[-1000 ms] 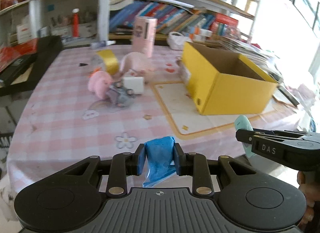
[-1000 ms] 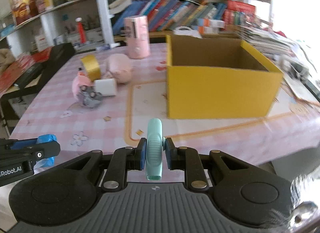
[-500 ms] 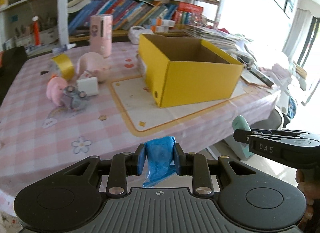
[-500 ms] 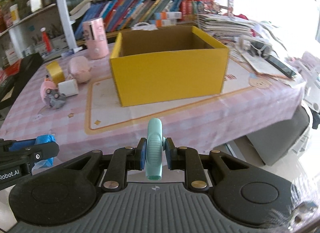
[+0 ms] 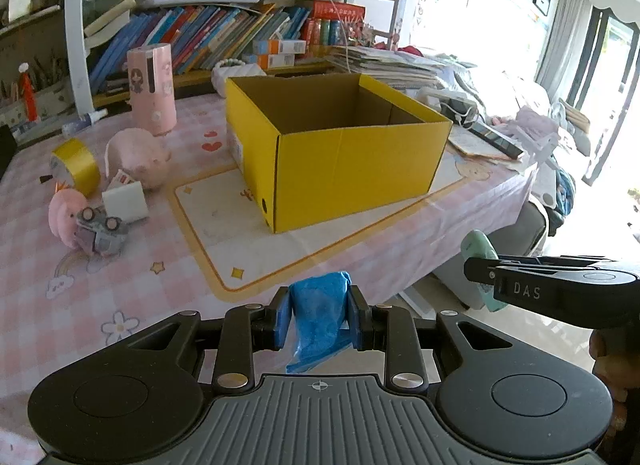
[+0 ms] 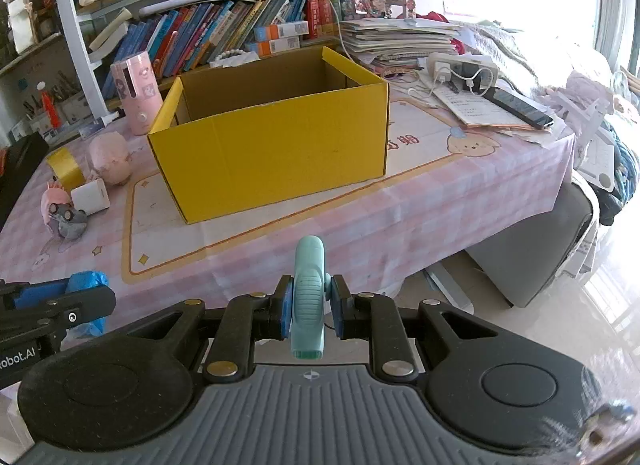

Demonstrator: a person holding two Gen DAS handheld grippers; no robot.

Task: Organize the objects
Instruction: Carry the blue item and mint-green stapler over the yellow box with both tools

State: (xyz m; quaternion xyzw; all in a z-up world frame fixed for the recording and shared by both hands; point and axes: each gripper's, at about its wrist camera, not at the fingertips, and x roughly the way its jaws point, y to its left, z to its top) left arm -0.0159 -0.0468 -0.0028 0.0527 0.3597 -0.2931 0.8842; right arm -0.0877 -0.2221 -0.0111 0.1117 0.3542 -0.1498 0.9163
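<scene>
My left gripper (image 5: 319, 321) is shut on a crumpled blue bag (image 5: 320, 313), held above the table's near edge. My right gripper (image 6: 308, 311) is shut on a mint-green plastic object (image 6: 308, 289), held off the table's front. An open, empty yellow cardboard box (image 5: 340, 153) stands on the pink checked table; it also shows in the right wrist view (image 6: 268, 137). Left of it lie a yellow tape roll (image 5: 76, 165), pink plush toys (image 5: 136, 157), a white block (image 5: 124, 201) and a small grey toy car (image 5: 100, 229). A pink cylinder (image 5: 152, 89) stands behind them.
Bookshelves (image 5: 200, 33) run behind the table. Stacked papers, a power strip (image 6: 460, 65) and a phone (image 6: 516, 105) crowd the table's right end. A grey seat (image 6: 532, 241) stands by the table's right corner, on the floor.
Both grippers swung right and pulled back; the yellow box moved from the right toward the centre of each view. Both still hold their objects.
</scene>
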